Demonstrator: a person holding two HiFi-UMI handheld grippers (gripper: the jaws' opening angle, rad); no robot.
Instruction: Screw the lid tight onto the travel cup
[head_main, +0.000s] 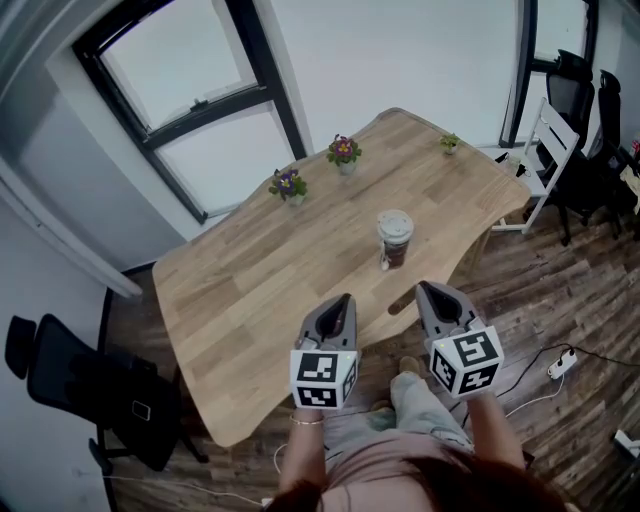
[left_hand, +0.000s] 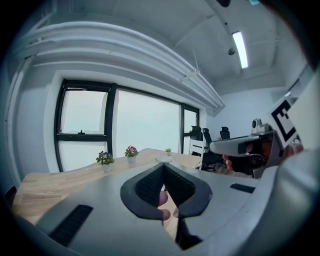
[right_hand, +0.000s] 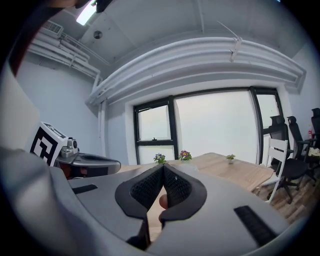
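Travel cup (head_main: 394, 240) stands upright with its lid (head_main: 395, 222) on, out on the big wooden counter (head_main: 250, 280) toward the near edge. Left hand-held gripper (head_main: 346, 298) and right hand-held gripper (head_main: 424, 287) are side by side by that edge, clear of the cup, both pinched together on nothing. Little flower pots (head_main: 288, 186) line the far side.

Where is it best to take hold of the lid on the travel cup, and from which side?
Probably the lid by its round rim, jaws across it, coming from above: the travel cup stands upright on the table, lid uppermost, with open space around it.
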